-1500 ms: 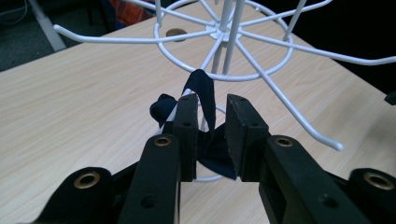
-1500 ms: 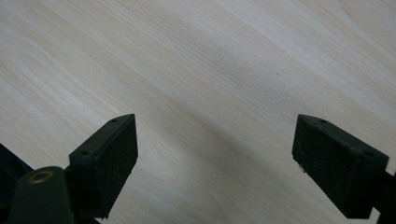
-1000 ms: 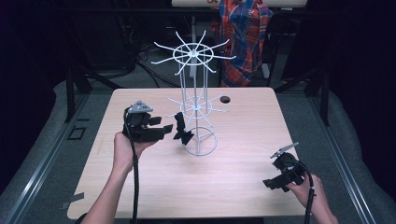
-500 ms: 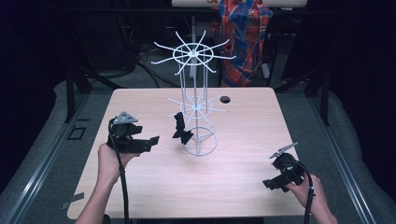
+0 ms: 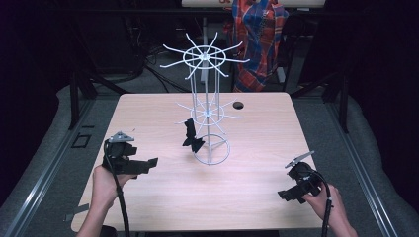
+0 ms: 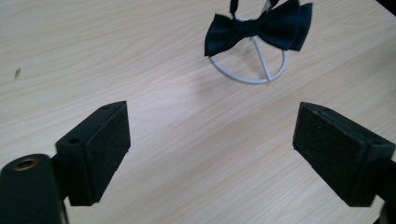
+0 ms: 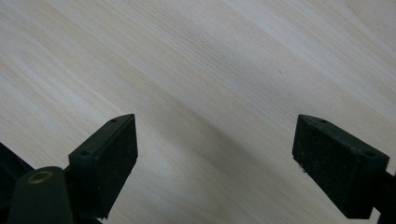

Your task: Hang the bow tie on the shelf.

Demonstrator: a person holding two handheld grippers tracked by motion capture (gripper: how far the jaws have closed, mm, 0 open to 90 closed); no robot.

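While its jaws have just been opening, the left claw (image 5: 148, 164) gapes wide and empty over the surface (image 5: 163, 197); the bow tie (image 5: 191, 138) hangs on the wire rack (image 5: 207, 113); the right claw (image 5: 286, 193) stands wide, empty.

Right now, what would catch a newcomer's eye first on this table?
The tall white wire rack standing mid-table, its spokes fanning out like a wheel. A dark bow tie hangs from its lower ring, left of the pole. Nearer the front edge, a person's hands hold the left gripper and the right gripper, fingers apart and empty.
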